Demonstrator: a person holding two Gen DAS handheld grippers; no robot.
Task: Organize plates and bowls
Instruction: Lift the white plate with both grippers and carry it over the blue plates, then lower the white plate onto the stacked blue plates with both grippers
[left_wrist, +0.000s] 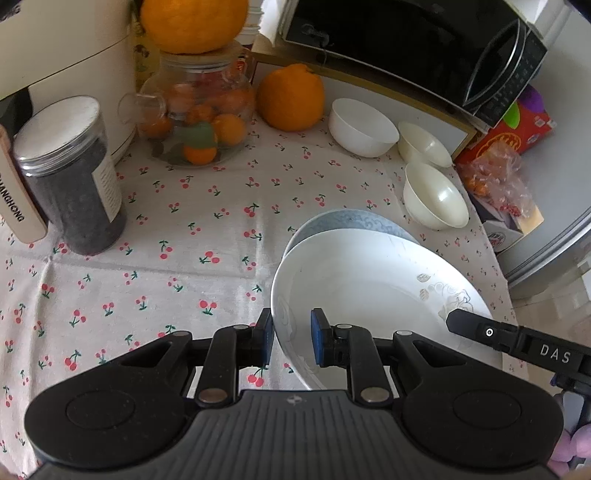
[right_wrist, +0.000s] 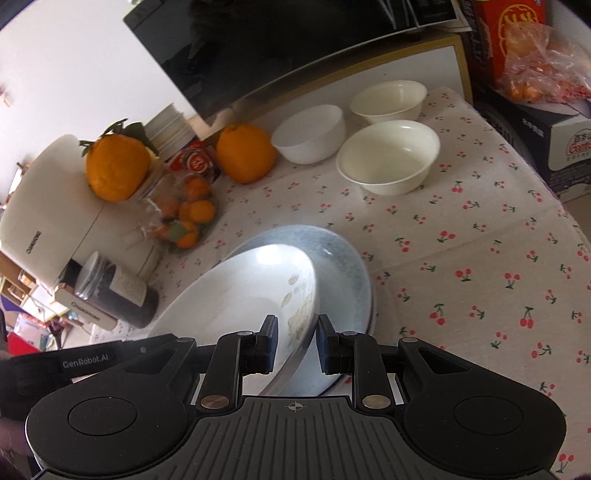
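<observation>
From my feed, the tablecloth (left_wrist: 207, 236) is off-white, sprinkled with small red cherries on green stems. On it, the top plate (left_wrist: 369, 280) is white with a faint grey-beige flower motif; beneath it the lower plate (left_wrist: 351, 219) is pale blue-grey with scrollwork. Beyond the plates, one bowl (left_wrist: 360, 125) is pure white and two bowls (left_wrist: 434, 197) are cream. Left of those, the fruit (left_wrist: 291, 98) is bright orange. My gripper pads (left_wrist: 317, 341) are blue on black.

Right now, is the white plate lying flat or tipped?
Tipped. The white plate leans over the blue-patterned plate, its rim between the pads of both the left gripper and right gripper.
</observation>
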